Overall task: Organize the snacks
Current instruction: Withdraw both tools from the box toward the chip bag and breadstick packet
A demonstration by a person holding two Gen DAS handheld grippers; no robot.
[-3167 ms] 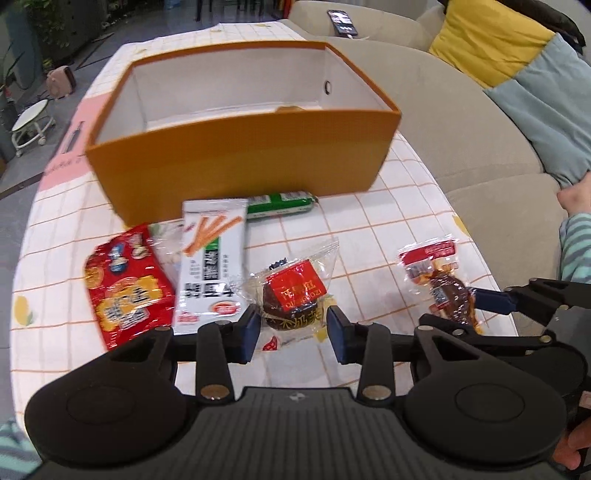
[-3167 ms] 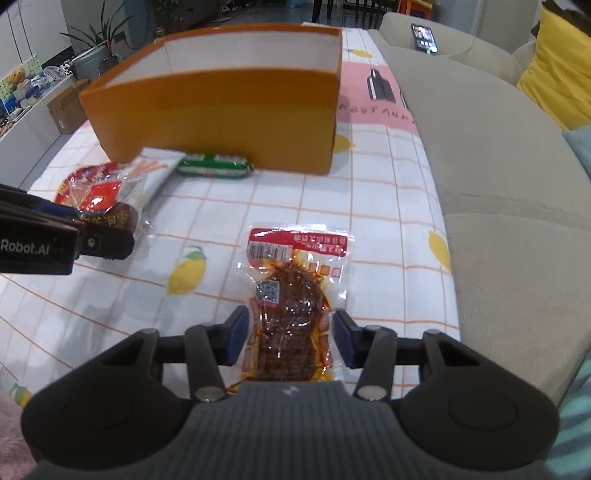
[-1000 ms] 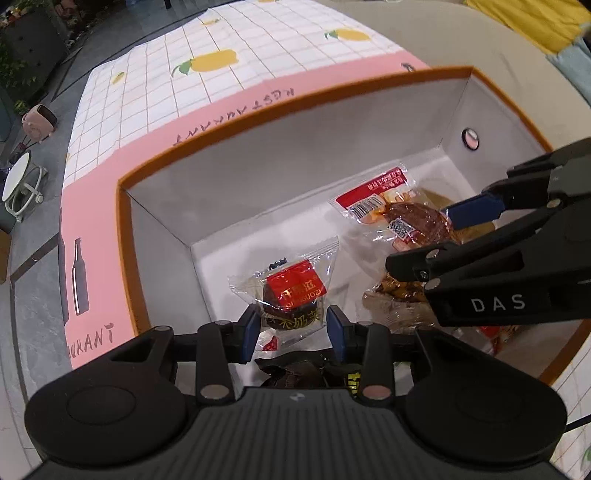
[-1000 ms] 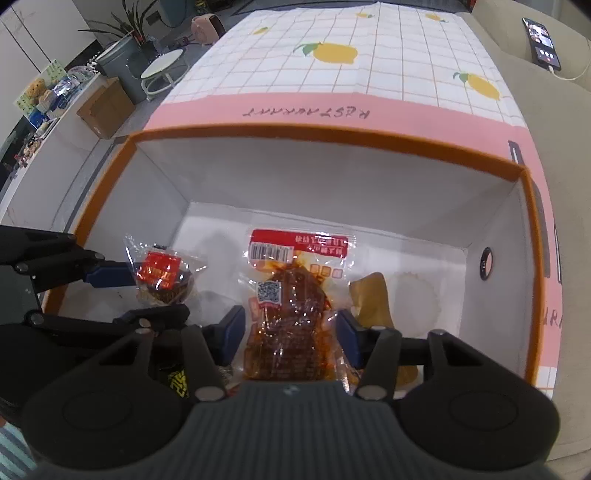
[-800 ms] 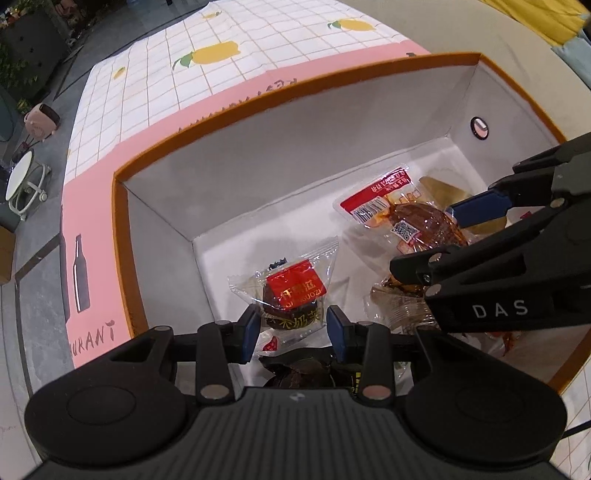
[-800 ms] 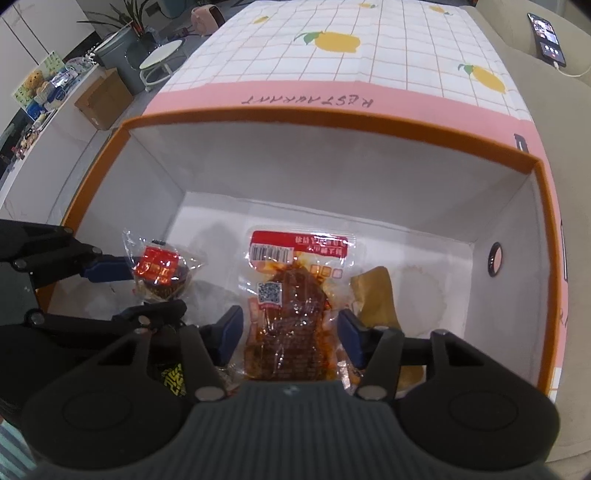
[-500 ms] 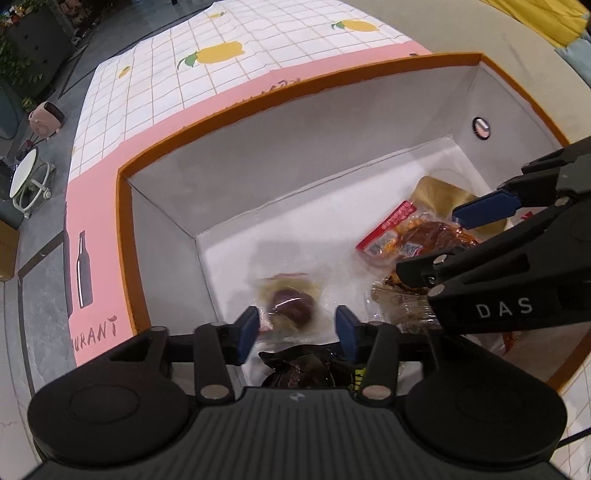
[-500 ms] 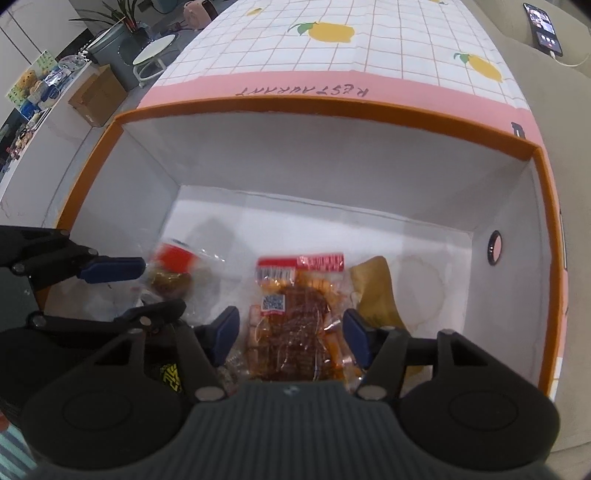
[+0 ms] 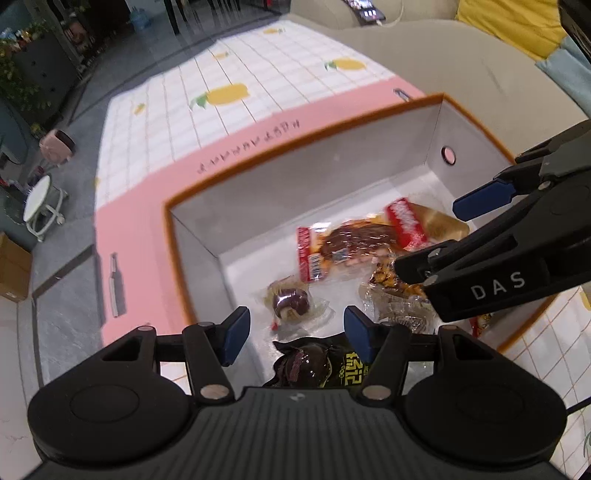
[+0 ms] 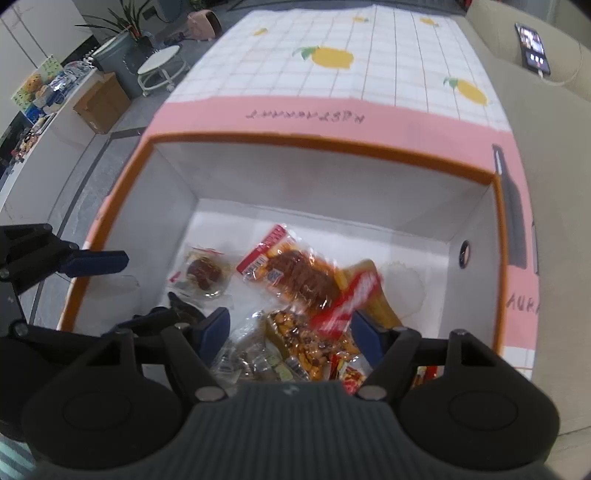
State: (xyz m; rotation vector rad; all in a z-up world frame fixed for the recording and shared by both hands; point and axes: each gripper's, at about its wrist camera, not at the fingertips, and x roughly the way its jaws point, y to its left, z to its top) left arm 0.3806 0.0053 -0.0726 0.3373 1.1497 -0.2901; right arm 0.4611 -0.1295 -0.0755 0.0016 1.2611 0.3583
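Both tools, left tool (image 9: 293, 330) and right tool (image 10: 290, 334), have just been opening and hang empty above the orange box (image 9: 295, 133) on the counter (image 10: 369, 48). Inside lie a clear-wrapped round cake (image 9: 290, 299) and a red-labelled brown meat packet (image 10: 295, 273), among other wrapped snacks.

Spread under everything, a tablecloth (image 10: 406, 48) with a white grid, yellow lemons and a pink printed border. Far right on a beige sofa (image 10: 546, 122), a lit phone (image 10: 533, 48) with a cable. Yellow cushion (image 9: 517, 22) at the sofa's far end. Far left on the floor: a white round stool (image 10: 160, 68), a cardboard box (image 10: 101, 101), a potted plant (image 10: 122, 18).
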